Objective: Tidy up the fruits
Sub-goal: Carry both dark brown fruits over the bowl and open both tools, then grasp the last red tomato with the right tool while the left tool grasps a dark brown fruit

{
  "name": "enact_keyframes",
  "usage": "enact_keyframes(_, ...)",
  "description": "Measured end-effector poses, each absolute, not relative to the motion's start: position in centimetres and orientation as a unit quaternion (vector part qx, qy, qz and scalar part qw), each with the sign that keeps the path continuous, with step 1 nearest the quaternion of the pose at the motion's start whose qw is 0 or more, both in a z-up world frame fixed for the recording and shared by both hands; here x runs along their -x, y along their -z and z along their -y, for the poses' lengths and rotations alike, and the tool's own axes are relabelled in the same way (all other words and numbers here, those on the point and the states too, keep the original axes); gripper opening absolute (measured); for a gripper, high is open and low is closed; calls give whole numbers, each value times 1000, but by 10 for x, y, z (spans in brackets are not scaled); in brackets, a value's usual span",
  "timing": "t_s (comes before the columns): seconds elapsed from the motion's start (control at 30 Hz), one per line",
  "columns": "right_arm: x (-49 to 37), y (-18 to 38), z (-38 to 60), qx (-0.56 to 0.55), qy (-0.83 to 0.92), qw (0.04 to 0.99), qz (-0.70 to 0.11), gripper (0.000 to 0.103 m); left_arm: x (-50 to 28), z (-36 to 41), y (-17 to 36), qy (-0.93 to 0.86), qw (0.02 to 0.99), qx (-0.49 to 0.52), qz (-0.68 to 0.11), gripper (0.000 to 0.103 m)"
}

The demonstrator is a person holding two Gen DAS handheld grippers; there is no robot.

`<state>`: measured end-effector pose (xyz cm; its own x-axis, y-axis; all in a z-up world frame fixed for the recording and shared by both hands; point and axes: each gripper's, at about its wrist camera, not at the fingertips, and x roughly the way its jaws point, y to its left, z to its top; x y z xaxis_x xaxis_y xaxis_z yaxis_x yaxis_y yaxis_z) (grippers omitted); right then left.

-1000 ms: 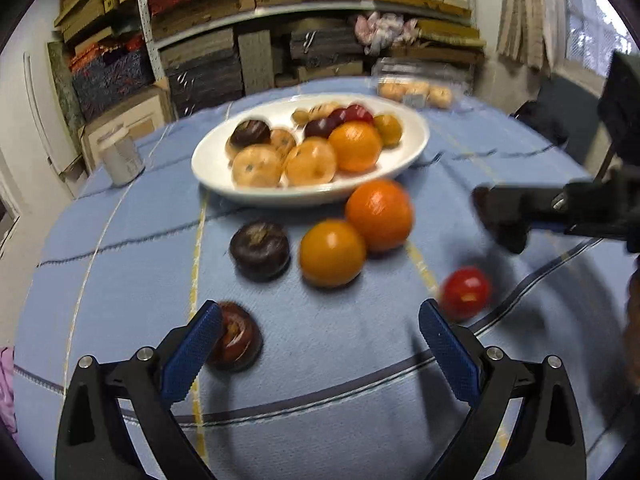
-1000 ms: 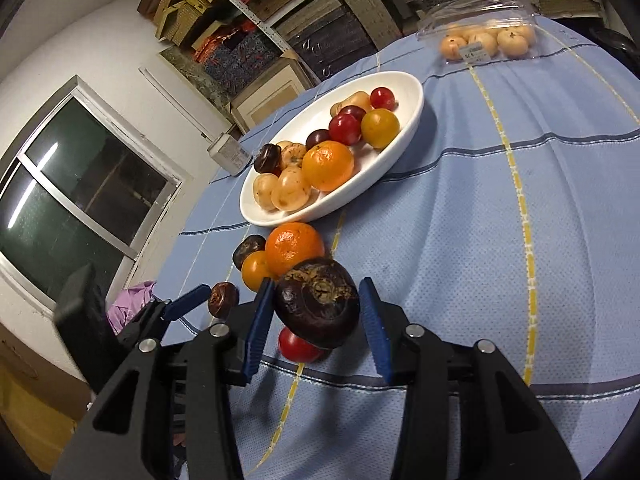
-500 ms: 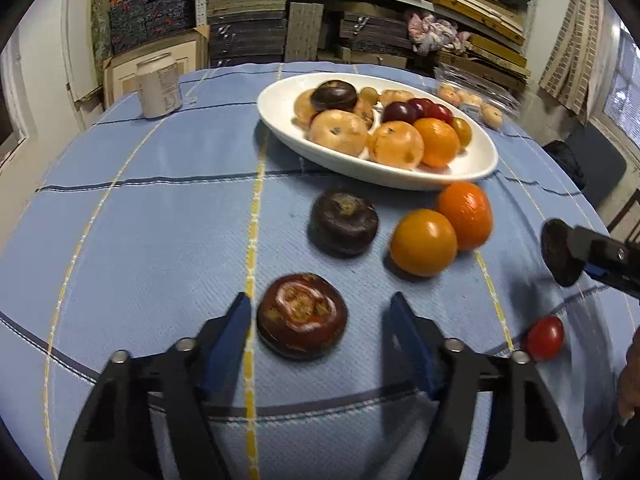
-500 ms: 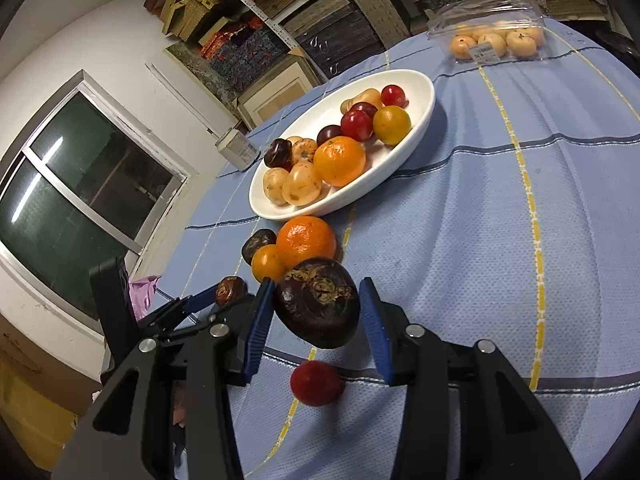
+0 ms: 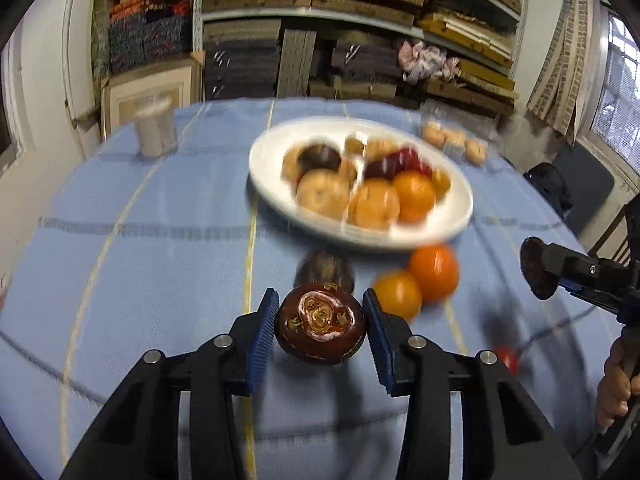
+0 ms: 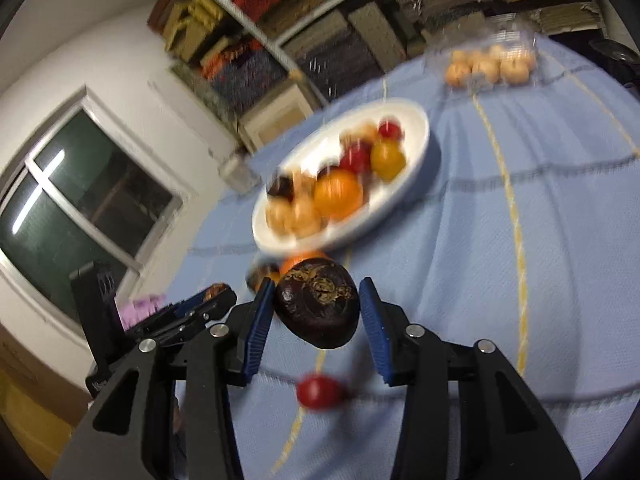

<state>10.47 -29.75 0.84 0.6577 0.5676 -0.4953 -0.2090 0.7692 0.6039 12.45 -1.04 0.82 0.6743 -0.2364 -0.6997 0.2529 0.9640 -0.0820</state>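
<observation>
While the left gripper [image 5: 320,322] was spread a second earlier, its jaws had just been closing and now pinched a reddish-brown fruit [image 5: 321,329], lifted off the tablecloth [image 5: 160,264]. The right gripper [image 6: 314,308] clamped a dark fruit [image 6: 318,306]; both could go to the plate [image 5: 460,216] at twelve o'clock

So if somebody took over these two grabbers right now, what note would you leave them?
Left gripper: jaws just closed on a dark fruit, lifted off the cloth.
Right gripper: shut on another dark fruit, held in the air.
Plate: already holds many fruits.
Left on the table: two oranges, one dark fruit, a small red fruit.
Next, probably: both held fruits to the plate, then the rest.
</observation>
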Motion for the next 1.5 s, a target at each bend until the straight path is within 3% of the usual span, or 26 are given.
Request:
enact_keyframes(0.2,-164,-47,302,-247,-196,893,-320,43,-190,41,-41,137,919,-16,-369,44)
enact_keyframes(0.43,-248,-33,300,-269,-165,888,-334,43,-261,71,-27,146,906,-2,-397,45)
enact_keyframes(0.5,-264,-19,301,-277,-162,881,-346,43,-267,79,-27,142,912,-20,-384,49)
enact_keyframes(0.6,-271,-4,303,-288,-160,875,-354,47,-272,88,-27,148,914,-30,-377,69)
enact_keyframes(0.67,-270,-2,308,-301,-171,869,-355,50,-269,86,-29,144,918,-28,-367,74)
enact_keyframes(0.8,-244,-29,325,-330,-189,871,-312,53,-249,64,-38,135,923,-3,-361,81)
enact_keyframes(0.9,-213,-63,325,-320,-207,880,-284,72,-217,31,-39,105,928,9,-356,95)
enact_keyframes(0.97,-184,-80,317,-293,-218,890,-274,82,-196,14,-32,90,929,12,-359,95)
enact_keyframes(1.07,-144,-80,305,-255,-225,902,-266,89,-168,-10,-10,76,922,30,-379,95)
enact_keyframes(1.2,-92,-39,297,-226,-198,915,-270,89,-150,-24,13,53,913,26,-405,96)
enact_keyframes(1.3,-76,-13,289,-203,-208,903,-316,89,-146,-22,16,50,915,19,-400,95)
enact_keyframes(1.5,-63,-5,245,-87,-236,902,-351,89,-148,-6,17,38,923,-28,-382,96)
